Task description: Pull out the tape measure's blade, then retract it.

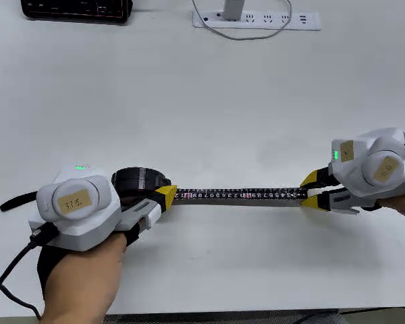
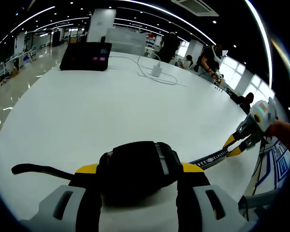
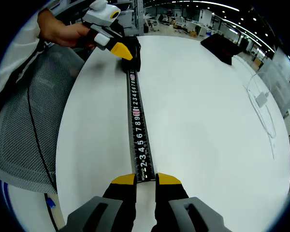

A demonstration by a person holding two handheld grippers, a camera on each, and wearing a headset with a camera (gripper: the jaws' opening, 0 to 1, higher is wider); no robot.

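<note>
The left tool (image 2: 140, 170) was clamped on the black tape measure case (image 2: 135, 162), its yellow-tipped jaws pressing the case from both sides. In the head view the left tool (image 1: 156, 196) held the case (image 1: 140, 179) low on the white surface (image 1: 209, 108), with a hand under it. A black strap (image 1: 17, 200) trailed from the case to the left, lying on the surface.

The right tool (image 3: 145, 180) was closed on the free end of the blade (image 3: 137, 121), the tip pinched between its two yellow jaws. The blade (image 1: 239, 195) ran straight between the case and the right tool (image 1: 311, 191), pulled out with its numbers facing up, just above the surface.

At the far edge lay a white power strip (image 1: 256, 19) with a grey cable and a dark keyboard (image 1: 77, 8).
</note>
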